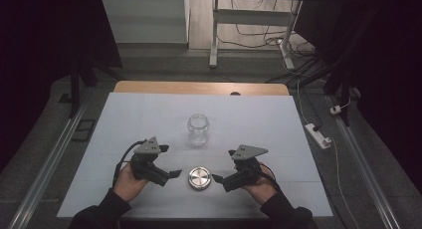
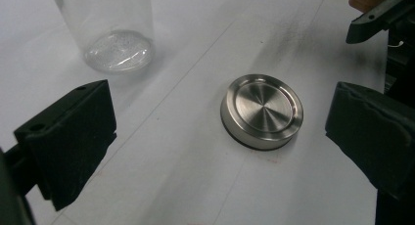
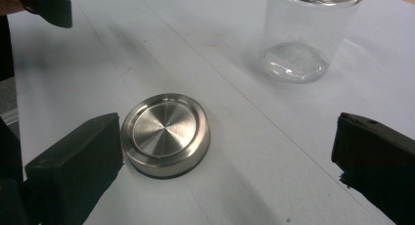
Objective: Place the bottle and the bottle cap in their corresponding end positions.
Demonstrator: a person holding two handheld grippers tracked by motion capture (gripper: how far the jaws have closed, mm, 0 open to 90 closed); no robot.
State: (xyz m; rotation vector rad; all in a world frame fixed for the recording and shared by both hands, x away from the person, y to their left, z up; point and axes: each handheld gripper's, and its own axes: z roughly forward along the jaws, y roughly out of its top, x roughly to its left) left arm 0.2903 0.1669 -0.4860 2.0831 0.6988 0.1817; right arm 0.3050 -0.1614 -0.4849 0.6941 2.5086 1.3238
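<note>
Both grippers flank the metal lid (image 1: 199, 178), which lies flat, top up, on the tabletop (image 1: 259, 124) near the person's edge. Left gripper (image 1: 171, 174) sits just beside the lid on one side, right gripper (image 1: 217, 178) just beside it on the other, about equally near. Each has its jaws spread wide and holds nothing. In the right gripper view one jaw nearly touches the lid (image 3: 166, 135); in the left gripper view the lid (image 2: 262, 111) lies between the jaws, toward one side. Farther off, beyond the lid, stands the upright empty glass jar (image 1: 198, 129), mouth uncovered.
</note>
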